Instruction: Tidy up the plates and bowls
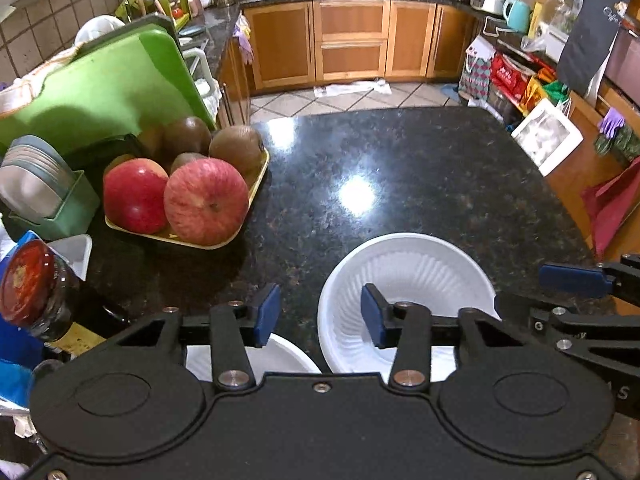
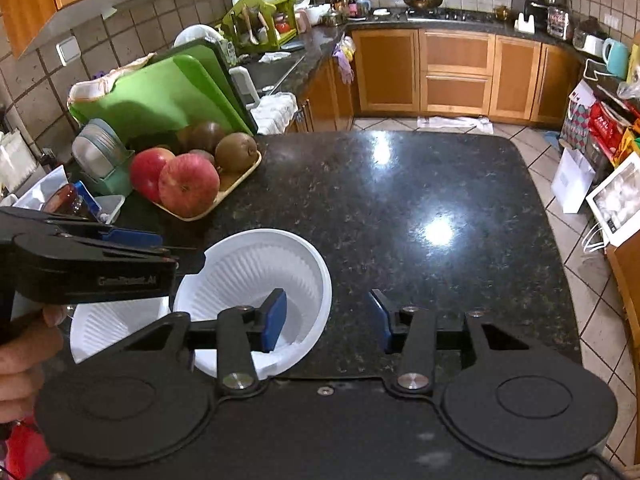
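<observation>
I am looking down at two white ribbed bowls sitting side by side on the dark tabletop, and both of my grippers are hanging just above them.

The right bowl is the one that matters for the coming move. From the left gripper, it is lying ahead and to the right: the right-hand blue pad is showing over the bowl's inside, while the left-hand pad is showing over bare stone, so this bowl's near left rim is lying between the jaws. From the right gripper, the same bowl is lying to the left: the left-hand pad is showing inside it, the right-hand pad out over bare tabletop, so its right rim is falling between those jaws. Being round, the bowl is giving me no long axis to line up on. Neither hand is looking clearly nearer; they are flanking it from opposite sides.

The left bowl is sitting low and close under the left gripper, mostly hidden behind its body.

Both pairs of jaws are standing partly apart and holding nothing. I am seeing no pad pressed on a rim, though how high they are hanging above the bowl I cannot tell.

A tray of fruit is sitting well off to the left of the jaws.
</observation>
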A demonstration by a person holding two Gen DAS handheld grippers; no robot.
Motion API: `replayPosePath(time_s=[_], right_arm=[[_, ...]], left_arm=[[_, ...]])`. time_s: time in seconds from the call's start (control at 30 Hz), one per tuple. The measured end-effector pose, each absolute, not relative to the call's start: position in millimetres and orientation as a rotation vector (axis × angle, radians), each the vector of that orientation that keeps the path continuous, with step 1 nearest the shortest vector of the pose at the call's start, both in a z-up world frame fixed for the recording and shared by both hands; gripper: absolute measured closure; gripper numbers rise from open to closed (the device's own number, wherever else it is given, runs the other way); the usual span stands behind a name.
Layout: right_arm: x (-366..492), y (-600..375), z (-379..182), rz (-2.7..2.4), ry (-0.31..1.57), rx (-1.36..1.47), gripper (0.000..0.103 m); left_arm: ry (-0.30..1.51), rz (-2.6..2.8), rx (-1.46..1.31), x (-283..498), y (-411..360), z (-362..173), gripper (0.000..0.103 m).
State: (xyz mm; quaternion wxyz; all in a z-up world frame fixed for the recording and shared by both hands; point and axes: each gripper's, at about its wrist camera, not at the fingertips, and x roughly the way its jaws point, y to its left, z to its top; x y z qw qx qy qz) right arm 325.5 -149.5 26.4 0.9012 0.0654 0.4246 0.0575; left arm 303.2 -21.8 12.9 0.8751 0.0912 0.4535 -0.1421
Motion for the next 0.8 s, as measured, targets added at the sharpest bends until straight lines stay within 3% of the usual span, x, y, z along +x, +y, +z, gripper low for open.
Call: replayPosePath(time_s=[0.8], right_arm=[[337,-141,4,0.131,0.946,0.11,0.068]], left_arm=[[1.017,-0.339,0.243,314,-36,-9,0.054]])
